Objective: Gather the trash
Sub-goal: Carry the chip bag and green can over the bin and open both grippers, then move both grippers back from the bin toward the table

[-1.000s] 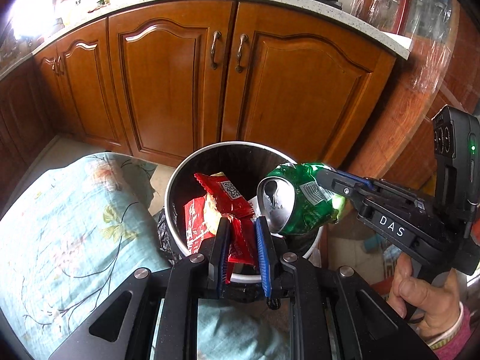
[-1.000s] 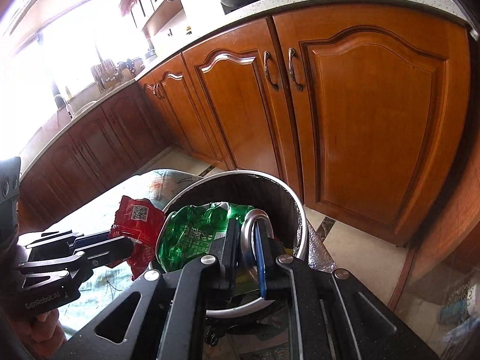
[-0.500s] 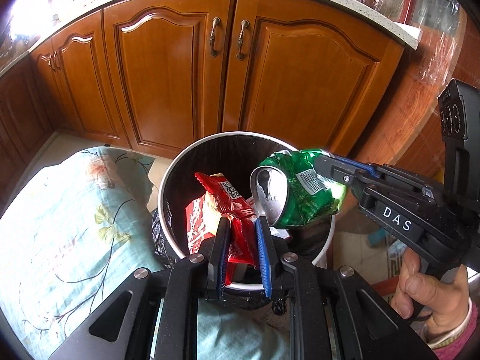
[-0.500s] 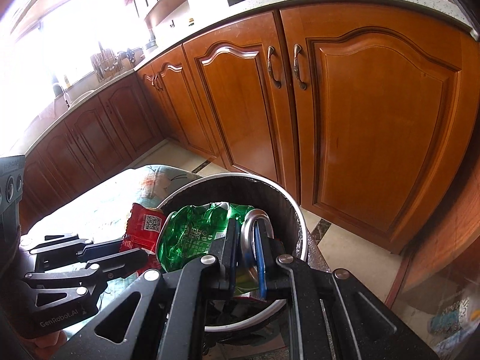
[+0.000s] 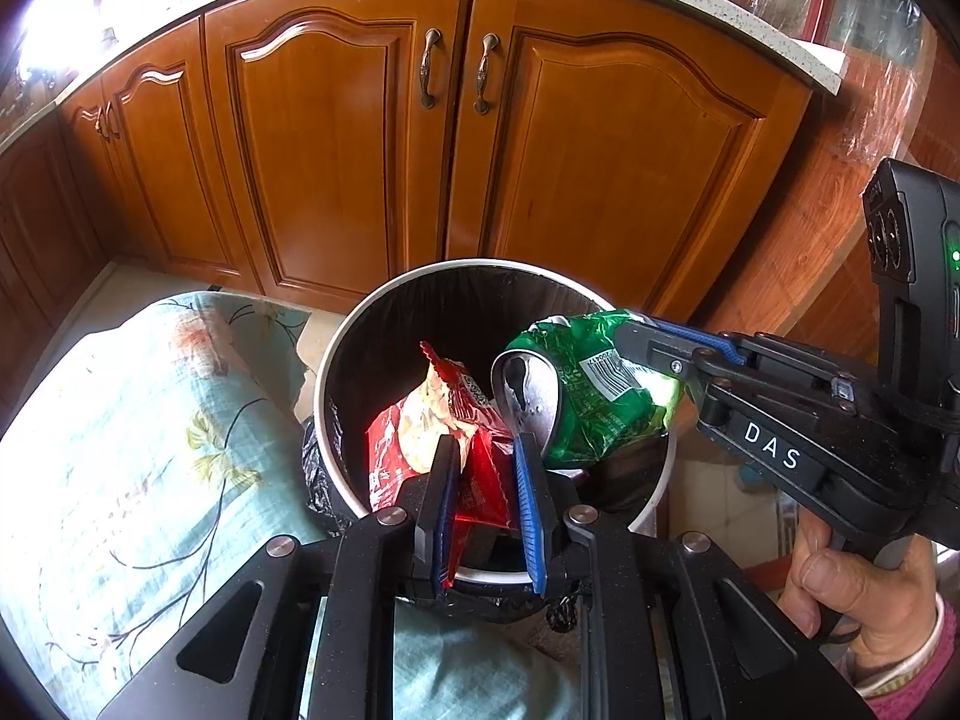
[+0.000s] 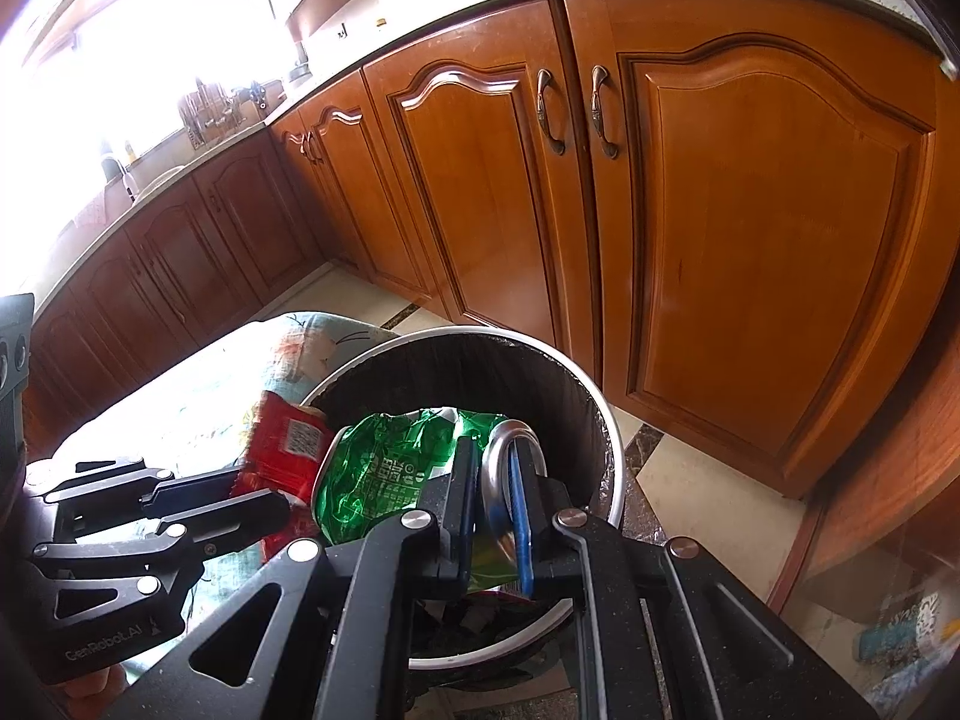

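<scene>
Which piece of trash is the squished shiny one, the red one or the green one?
The green can in the right tool. It is crumpled metal with a silver top, held above the bin. The red wrapper in the left tool is soft plastic.

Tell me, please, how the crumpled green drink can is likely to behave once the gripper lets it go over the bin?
The crumpled green drink can is dented and open, so it probably feels light. Its flattened sides should keep it from rolling. Released by the right gripper, it would likely drop into the round bin.
</scene>
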The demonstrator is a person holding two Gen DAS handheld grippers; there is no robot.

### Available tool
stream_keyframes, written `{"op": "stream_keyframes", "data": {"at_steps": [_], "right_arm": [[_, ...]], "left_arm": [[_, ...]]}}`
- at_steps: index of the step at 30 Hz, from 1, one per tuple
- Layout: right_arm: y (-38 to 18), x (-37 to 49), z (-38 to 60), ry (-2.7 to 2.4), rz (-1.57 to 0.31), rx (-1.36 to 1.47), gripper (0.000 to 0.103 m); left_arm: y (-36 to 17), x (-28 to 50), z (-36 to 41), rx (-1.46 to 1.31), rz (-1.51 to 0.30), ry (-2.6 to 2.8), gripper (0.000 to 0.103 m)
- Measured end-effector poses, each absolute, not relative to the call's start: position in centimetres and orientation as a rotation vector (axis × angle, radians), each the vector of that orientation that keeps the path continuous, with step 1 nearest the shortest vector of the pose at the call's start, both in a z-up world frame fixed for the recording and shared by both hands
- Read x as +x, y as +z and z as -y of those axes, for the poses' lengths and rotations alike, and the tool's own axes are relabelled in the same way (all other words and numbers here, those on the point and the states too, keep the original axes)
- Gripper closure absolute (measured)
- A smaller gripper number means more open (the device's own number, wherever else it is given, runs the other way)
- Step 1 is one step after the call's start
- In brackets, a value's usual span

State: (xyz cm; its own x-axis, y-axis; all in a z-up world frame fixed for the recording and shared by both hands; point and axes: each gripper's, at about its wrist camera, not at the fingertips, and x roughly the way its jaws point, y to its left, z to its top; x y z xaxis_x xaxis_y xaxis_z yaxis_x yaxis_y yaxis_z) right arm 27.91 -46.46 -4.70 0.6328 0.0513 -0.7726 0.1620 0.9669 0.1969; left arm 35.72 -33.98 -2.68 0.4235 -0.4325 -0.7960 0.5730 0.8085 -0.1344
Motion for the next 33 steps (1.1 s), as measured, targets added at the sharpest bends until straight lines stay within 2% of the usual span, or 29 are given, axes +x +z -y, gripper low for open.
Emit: {"op": "stream_keyframes", "data": {"at_steps": [6,7,9,10,11,15,18,20,23,33], "right_arm": [[-5.0,28.3,46.5,-0.058,-0.898,0.263,0.091],[-5.0,28.3,46.6,-0.054,-0.898,0.268,0.088],[-5.0,28.3,46.8,-0.048,-0.894,0.288,0.085],[-5.0,28.2,46.9,-0.046,-0.89,0.3,0.074],[-4.9,28.0,47.0,-0.046,-0.881,0.309,0.066],[-4.5,27.2,47.0,-0.04,-0.86,0.334,0.06],[-4.1,26.4,46.7,-0.028,-0.841,0.363,0.046],[-3.7,25.5,46.5,-0.021,-0.816,0.386,0.022],[-3.1,23.5,45.7,-0.013,-0.748,0.427,0.007],[-3.6,17.8,41.7,0.003,-0.707,0.523,0.004]], "left_arm": [[-2.6,35.7,34.0,0.172,-0.941,-0.633,0.082],[-2.6,35.6,34.0,0.174,-0.94,-0.633,0.079],[-2.4,35.3,33.9,0.177,-0.935,-0.629,0.068],[-2.3,35.3,33.7,0.174,-0.931,-0.627,0.058],[-2.1,35.1,33.4,0.168,-0.924,-0.625,0.052],[-1.7,34.5,32.0,0.148,-0.911,-0.605,0.044],[-1.5,33.7,30.6,0.119,-0.906,-0.583,0.034],[-1.5,33.0,29.3,0.09,-0.897,-0.549,0.029],[-1.9,31.4,27.1,0.035,-0.886,-0.514,0.026],[-3.2,25.5,20.3,-0.087,-0.881,-0.435,0.026]]}}
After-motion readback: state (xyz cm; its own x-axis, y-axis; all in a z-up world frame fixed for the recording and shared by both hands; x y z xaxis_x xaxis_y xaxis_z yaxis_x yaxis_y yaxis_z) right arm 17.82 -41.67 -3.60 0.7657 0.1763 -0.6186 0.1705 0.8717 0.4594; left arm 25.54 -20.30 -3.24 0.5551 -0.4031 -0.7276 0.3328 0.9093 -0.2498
